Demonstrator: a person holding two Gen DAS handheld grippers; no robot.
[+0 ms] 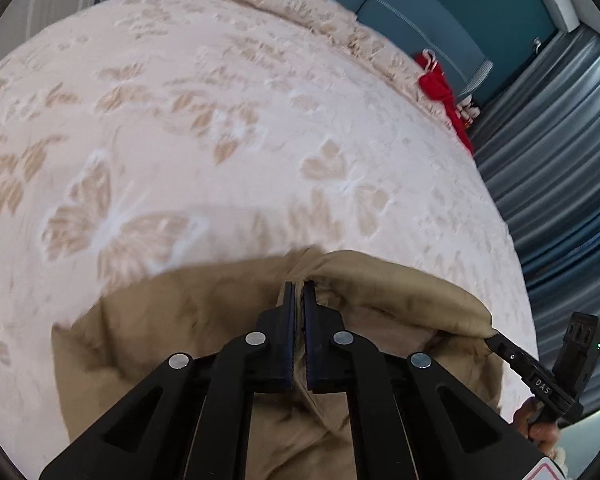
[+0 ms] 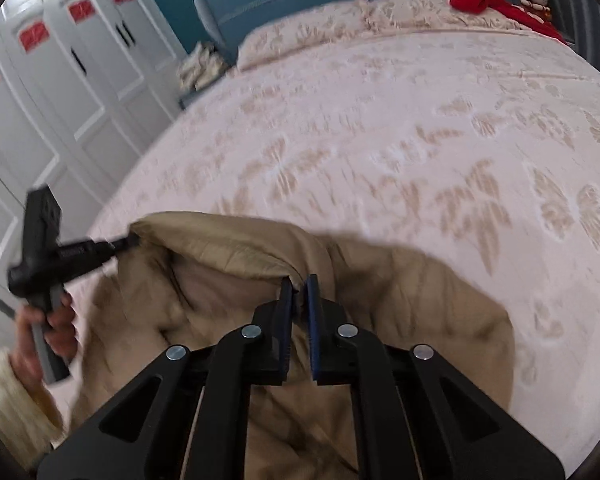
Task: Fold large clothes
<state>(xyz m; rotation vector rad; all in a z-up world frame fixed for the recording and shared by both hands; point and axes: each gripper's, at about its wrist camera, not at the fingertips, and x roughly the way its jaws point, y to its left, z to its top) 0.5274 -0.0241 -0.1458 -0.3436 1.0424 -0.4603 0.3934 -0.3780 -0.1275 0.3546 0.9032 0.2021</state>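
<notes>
I have the left gripper (image 1: 299,285) and right gripper (image 2: 300,280) each clamped on the tan jacket's (image 1: 204,320) folded edge, at the bed's (image 1: 220,120) near edge.

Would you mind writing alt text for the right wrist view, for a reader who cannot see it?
The right gripper pinches the edge of a tan garment lying on a bed with a pale butterfly-patterned bedspread. At left, the left gripper, held in a person's hand, grips another part of that edge. White wardrobes stand behind.
</notes>
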